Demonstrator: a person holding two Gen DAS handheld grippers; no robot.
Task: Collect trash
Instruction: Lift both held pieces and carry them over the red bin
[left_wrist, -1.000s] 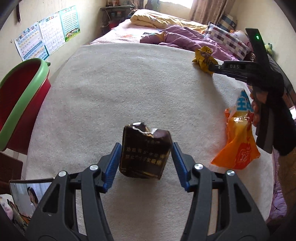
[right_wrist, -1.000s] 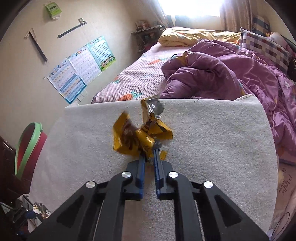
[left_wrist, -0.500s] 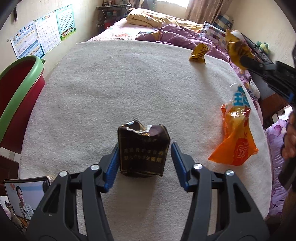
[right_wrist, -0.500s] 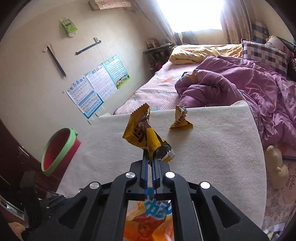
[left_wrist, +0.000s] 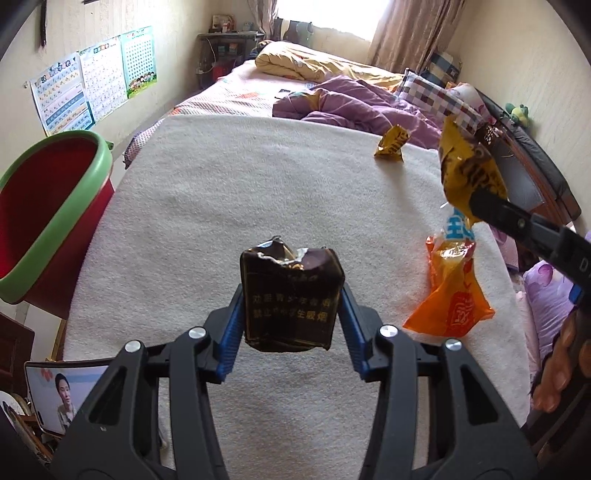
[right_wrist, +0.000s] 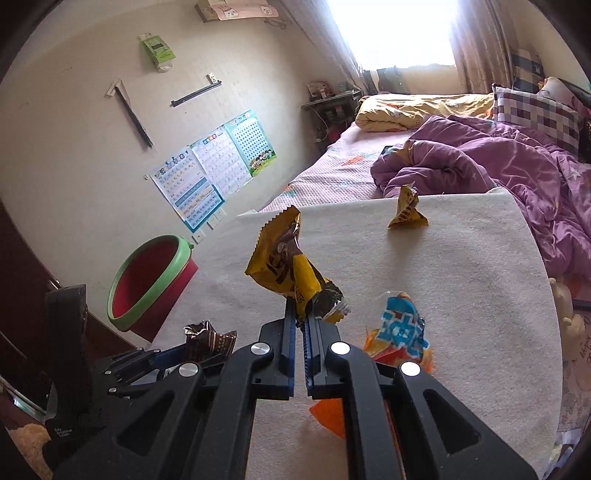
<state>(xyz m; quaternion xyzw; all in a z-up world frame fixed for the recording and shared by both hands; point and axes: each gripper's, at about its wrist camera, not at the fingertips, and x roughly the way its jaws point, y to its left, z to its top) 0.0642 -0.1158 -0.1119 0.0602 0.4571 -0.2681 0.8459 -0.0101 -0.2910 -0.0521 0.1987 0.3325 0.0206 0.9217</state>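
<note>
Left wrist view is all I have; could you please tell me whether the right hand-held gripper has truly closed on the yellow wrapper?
Observer: Yes. The right hand-held gripper is shut on the yellow wrapper, pinching its lower end.
Operator: Thank you. Is anything lying past the blanket's right edge?
Observer: A beige plush toy lies beside the white blanket.
Operator: And on the wall above the posters?
Observer: A small green device hangs there, above the posters.
</note>
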